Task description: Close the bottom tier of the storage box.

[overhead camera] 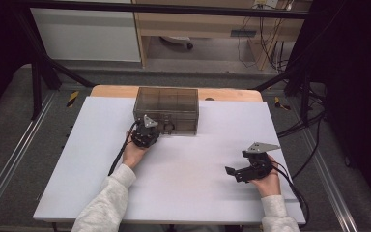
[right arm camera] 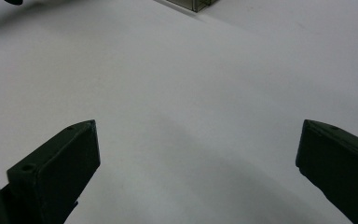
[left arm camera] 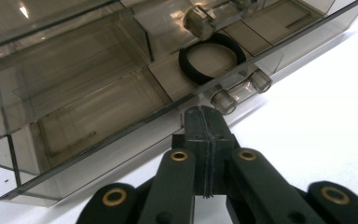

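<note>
A smoky see-through drawer box [overhead camera: 166,104] stands at the far middle of the white table [overhead camera: 183,183]. In the left gripper view a black ring [left arm camera: 186,65] lies inside a drawer of the box [left arm camera: 74,93], behind a clear knob [left arm camera: 223,100]. My left gripper [left arm camera: 204,112] is shut with nothing between its jaws, and its tip sits against the box front just below that knob. From above, the left gripper [overhead camera: 153,128] is at the box's front left. My right gripper [overhead camera: 236,163] is open over bare table at the right; its jaws [right arm camera: 196,149] are spread wide with nothing between them.
A second clear knob [left arm camera: 260,80] sits beside the first, and another knob [left arm camera: 199,22] is higher up on the box. A corner of the box [right arm camera: 191,3] shows at the top of the right gripper view. Black frame bars and cables surround the table.
</note>
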`<state>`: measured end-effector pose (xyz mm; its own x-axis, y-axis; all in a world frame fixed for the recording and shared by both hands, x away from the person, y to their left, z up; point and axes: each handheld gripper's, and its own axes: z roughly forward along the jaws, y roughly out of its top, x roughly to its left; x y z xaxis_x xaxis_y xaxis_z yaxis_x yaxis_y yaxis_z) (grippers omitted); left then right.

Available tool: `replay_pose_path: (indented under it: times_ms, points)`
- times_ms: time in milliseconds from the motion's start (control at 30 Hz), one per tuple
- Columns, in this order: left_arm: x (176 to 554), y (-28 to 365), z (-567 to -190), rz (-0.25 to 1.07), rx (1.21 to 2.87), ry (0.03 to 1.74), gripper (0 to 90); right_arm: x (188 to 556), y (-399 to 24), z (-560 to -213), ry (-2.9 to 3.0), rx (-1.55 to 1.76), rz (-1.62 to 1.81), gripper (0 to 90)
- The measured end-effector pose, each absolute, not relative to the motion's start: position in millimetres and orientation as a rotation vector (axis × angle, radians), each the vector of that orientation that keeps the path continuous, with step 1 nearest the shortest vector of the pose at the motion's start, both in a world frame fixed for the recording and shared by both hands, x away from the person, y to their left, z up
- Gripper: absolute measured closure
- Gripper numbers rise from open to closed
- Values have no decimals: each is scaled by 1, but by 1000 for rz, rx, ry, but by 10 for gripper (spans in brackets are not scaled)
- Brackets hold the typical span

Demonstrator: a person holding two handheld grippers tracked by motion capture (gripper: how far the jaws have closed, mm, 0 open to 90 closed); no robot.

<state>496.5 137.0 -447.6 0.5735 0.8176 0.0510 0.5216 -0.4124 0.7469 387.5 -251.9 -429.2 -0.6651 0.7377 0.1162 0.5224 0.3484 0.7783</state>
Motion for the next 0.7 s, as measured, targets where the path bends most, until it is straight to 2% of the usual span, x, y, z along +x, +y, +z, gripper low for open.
replay_pose_path:
  times_ms: [700]
  points:
    - [504, 137, -449, 553, 2094, 1082, 896, 388, -252, -429, 2361, 1130, 1218, 4]
